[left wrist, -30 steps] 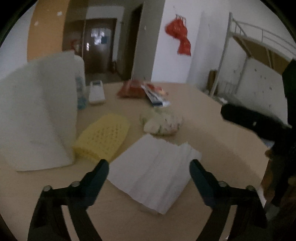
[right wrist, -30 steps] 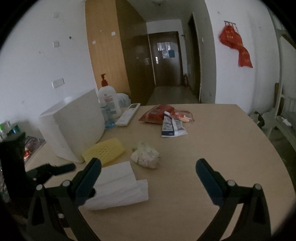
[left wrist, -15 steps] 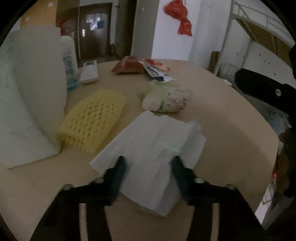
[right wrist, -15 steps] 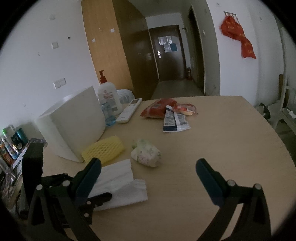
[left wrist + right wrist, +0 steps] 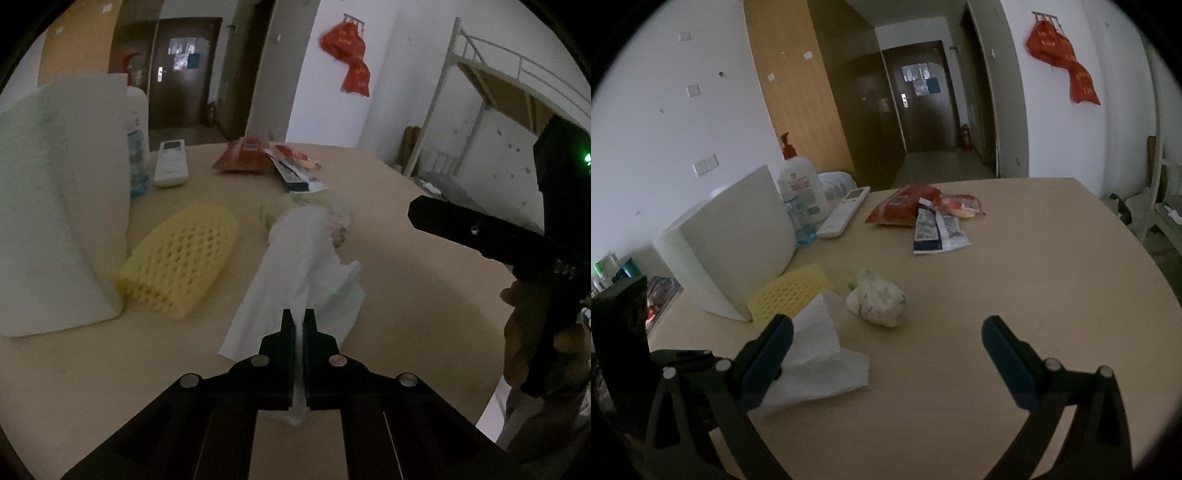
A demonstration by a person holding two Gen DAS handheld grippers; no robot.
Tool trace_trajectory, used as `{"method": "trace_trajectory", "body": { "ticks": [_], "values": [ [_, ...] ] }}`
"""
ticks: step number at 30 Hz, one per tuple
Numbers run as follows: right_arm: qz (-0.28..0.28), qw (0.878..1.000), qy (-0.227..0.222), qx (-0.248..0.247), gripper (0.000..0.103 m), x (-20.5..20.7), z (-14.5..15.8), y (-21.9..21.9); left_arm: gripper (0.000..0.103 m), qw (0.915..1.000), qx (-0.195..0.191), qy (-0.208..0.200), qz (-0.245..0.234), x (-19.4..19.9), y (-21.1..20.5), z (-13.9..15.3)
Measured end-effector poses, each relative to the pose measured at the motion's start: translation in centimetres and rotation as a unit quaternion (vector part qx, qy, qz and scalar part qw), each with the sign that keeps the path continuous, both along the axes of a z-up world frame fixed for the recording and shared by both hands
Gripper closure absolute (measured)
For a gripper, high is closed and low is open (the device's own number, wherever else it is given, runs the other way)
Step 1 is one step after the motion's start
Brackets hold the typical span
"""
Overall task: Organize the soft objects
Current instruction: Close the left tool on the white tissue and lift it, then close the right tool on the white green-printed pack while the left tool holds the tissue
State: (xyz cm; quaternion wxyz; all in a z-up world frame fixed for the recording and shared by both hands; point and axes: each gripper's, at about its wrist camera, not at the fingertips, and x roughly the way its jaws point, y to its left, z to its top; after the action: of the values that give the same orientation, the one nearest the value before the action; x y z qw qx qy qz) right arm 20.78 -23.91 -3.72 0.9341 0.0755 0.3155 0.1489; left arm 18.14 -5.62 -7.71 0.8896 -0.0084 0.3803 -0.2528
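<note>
My left gripper is shut on the near edge of a white tissue sheet, which is pinched into a raised fold; it also shows in the right wrist view. A yellow foam net sleeve lies left of it, against a white box. A crumpled patterned wad lies beyond the tissue. My right gripper is open and empty above the table, to the right of the tissue.
A lotion pump bottle, a small water bottle and a white remote stand behind the box. Red snack bags and a blue-white packet lie at the far middle. The table edge curves on the right.
My left gripper has closed from wide open onto the tissue's near edge, bunching the flat sheet into a raised fold. The right gripper stayed open and shifted little.
</note>
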Motion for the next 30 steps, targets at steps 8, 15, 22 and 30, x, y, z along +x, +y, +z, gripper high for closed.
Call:
{"method": "trace_trajectory", "body": {
  "ticks": [8, 15, 22, 30],
  "values": [
    [0.004, 1.0, 0.0, -0.003, 0.0, 0.4, 0.1, 0.4, 0.1, 0.999, -0.02, -0.038, 0.015, -1.2, 1.7, 3.1],
    [0.02, 1.0, 0.008, -0.011, 0.0, 1.4, 0.1, 2.0, 0.1, 0.9971, -0.032, -0.053, 0.044, -1.8, 3.8, 4.4],
    [0.032, 0.999, 0.016, -0.028, 0.0, 2.5, -0.1, 3.7, 0.1, 0.9952, -0.029, -0.068, 0.064, -2.2, 4.8, 5.1],
    [0.029, 0.997, 0.049, -0.047, 0.0, 5.2, -0.9, 4.9, 0.1, 0.9951, -0.03, -0.063, 0.069, -1.9, 5.3, 4.8]
  ]
}}
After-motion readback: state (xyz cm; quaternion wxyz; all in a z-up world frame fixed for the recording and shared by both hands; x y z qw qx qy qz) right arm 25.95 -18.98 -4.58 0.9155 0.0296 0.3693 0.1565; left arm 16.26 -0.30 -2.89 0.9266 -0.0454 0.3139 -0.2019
